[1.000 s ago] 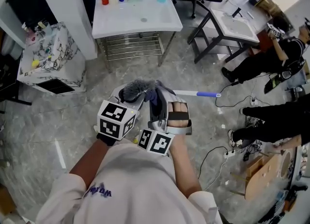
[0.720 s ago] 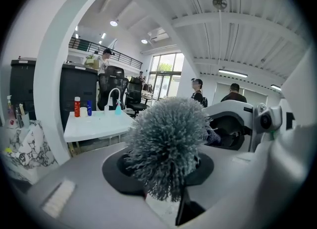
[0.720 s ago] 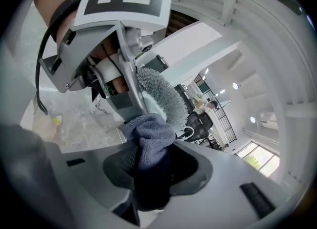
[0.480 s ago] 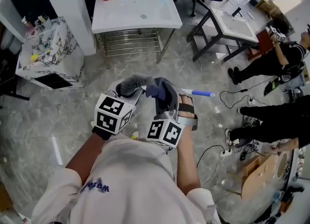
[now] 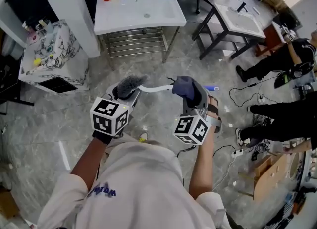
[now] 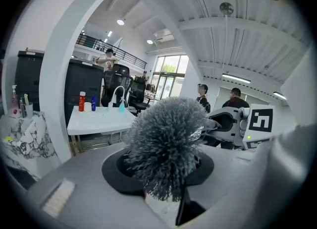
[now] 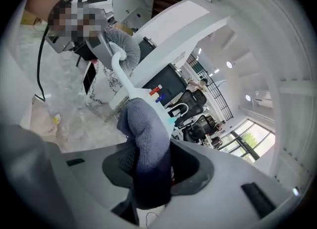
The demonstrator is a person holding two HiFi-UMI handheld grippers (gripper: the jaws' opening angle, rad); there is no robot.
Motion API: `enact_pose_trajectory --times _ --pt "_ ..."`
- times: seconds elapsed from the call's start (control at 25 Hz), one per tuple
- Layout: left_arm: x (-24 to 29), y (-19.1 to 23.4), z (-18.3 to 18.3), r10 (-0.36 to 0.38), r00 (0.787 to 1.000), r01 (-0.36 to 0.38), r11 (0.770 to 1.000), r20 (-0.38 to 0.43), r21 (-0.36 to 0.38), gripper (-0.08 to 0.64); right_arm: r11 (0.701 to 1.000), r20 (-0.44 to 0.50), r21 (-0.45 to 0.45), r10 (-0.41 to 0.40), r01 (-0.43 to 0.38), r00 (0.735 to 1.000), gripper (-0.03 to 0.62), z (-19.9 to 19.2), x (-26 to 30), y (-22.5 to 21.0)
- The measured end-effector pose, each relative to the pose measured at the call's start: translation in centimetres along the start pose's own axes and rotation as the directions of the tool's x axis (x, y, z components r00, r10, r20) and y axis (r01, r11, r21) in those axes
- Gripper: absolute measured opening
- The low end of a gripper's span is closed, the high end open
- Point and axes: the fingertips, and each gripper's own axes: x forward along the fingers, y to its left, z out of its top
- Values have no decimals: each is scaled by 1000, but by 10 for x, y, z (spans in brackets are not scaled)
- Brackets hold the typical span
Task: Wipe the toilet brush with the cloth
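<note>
The wipe looks to be mid-stroke along the handle. So the trick is to hold the white-handled, grey-bristled plastic toilet brush (image 5: 157, 89) dead steady on the left and let only the right side travel.

The left gripper (image 5: 124, 95) has its jaws closed on the brush right at the bristle head (the bristles fill most of its view), which makes a solid anchor. The right gripper (image 5: 192, 94) has the folded blue-grey terry cloth (image 7: 146, 148) pinched between its jaws. They've just been easing open a touch with the cloth in there, so I'd hold enough squeeze that it doesn't slip out while it drags on the handle.

I think the cloth is hooked over the handle rather than wrapped fully round it, but neither view settles that. I'd run it out toward the blue end cap (image 5: 212, 88) on the right, then roll the wrist to get the underside.

Pose: both hands are up in front of the chest, well apart. Both grippers point away and tilt a little down. The brush lies level across between them, bristles on the left, over the grey marble floor (image 5: 49, 124).
</note>
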Motion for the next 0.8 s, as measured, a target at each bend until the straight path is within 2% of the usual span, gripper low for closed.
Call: enact_pose_trajectory --times 0.12,0.28,0.44,0.64,0.8 --pt "-1 -6 0 -29 1000 29 1000 -7 7 146 1000 -28 20 -6 7 1000 161 -22 0 -11" --pt "-8 -2 -2 -28 999 29 999 -16 15 149 999 -41 42 -6 8 999 176 -29 3 -12" --pt "-6 -8 -2 -55 998 55 998 -10 4 147 997 -89 61 -39 45 995 161 -64 -7 -29" --pt "-7 -9 6 -64 998 64 998 -6 20 150 995 -128 44 -87 93 988 164 -70 -7 -42" --pt "-3 -18 5 -88 996 88 996 -10 24 152 991 -153 73 -103 115 983 170 -89 -15 -49"
